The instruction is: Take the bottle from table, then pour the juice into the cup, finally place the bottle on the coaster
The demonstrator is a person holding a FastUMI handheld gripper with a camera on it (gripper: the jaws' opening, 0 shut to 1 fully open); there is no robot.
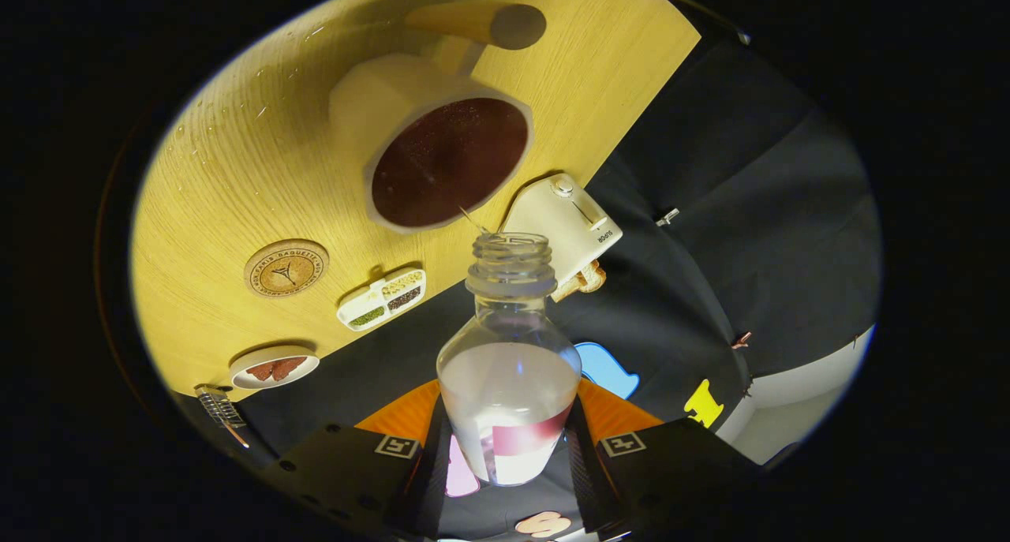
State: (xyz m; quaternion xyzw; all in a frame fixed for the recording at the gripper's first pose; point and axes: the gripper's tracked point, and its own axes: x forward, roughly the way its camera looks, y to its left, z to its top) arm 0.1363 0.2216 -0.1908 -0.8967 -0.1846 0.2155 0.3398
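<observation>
Gripper view: jaws clamped on the bottle [509, 384], tipped so its mouth feeds the cup [442, 159] at 11 o'clock.

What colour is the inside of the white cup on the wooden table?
Dark reddish brown inside the white cup, seen in the gripper view, just beyond the clear plastic bottle held in the claw.

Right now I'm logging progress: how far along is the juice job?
The bottle is off the table, clamped between the gripper fingers. Pouring is under way: it is tilted, its open mouth at the cup, which holds dark liquid. Left: stand the bottle on the coaster, now bare.
</observation>
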